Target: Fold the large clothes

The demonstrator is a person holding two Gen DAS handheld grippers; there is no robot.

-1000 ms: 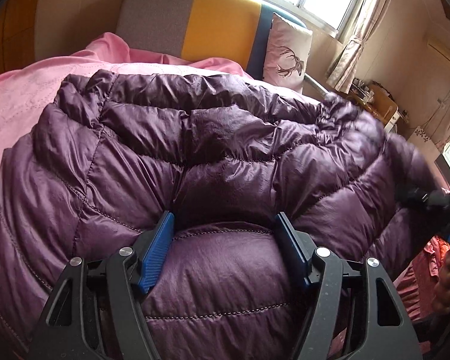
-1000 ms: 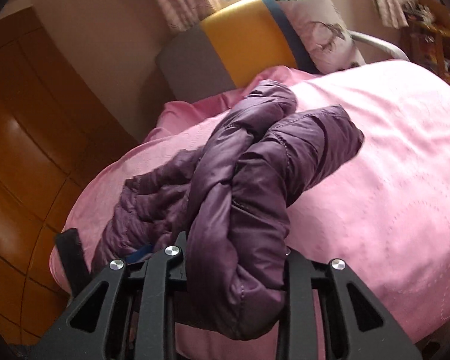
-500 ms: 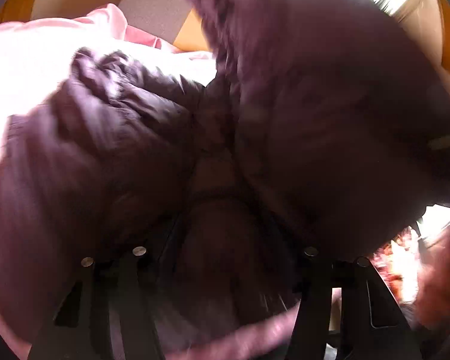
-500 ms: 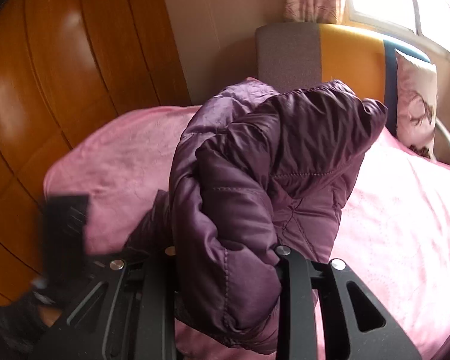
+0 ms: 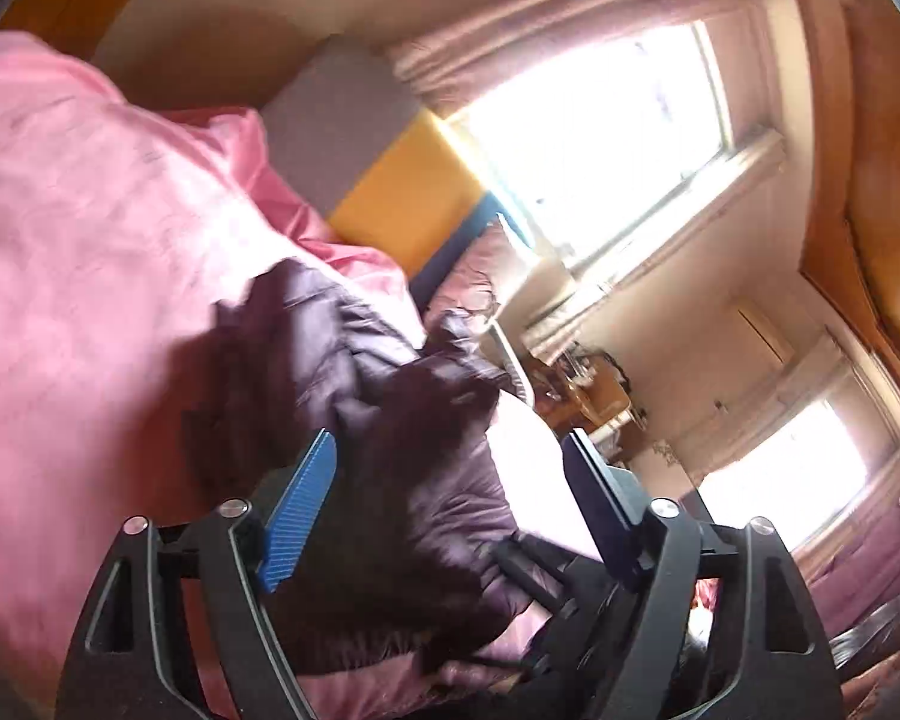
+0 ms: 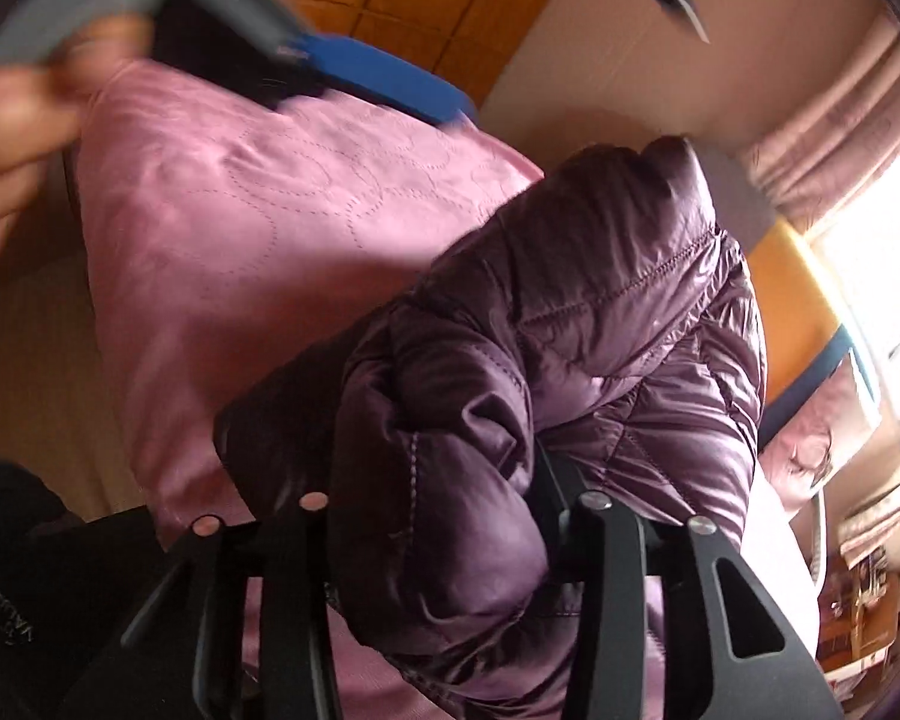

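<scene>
Jaws of our right gripper (image 6: 450, 516) clamp the purple jacket (image 6: 570, 330) (above the pink bed (image 6: 240, 210)); our left gripper (image 5: 450, 498) gapes, touching nothing.

Glossy quilted purple jacket (image 6: 600, 324) bulging between matt black plastic fingers (image 6: 606, 588) — satiny stitched pink bedspread (image 6: 222, 204) beyond; ribbed blue pad (image 5: 300, 516), varnished wood panelling (image 6: 426, 6) farther off.
</scene>
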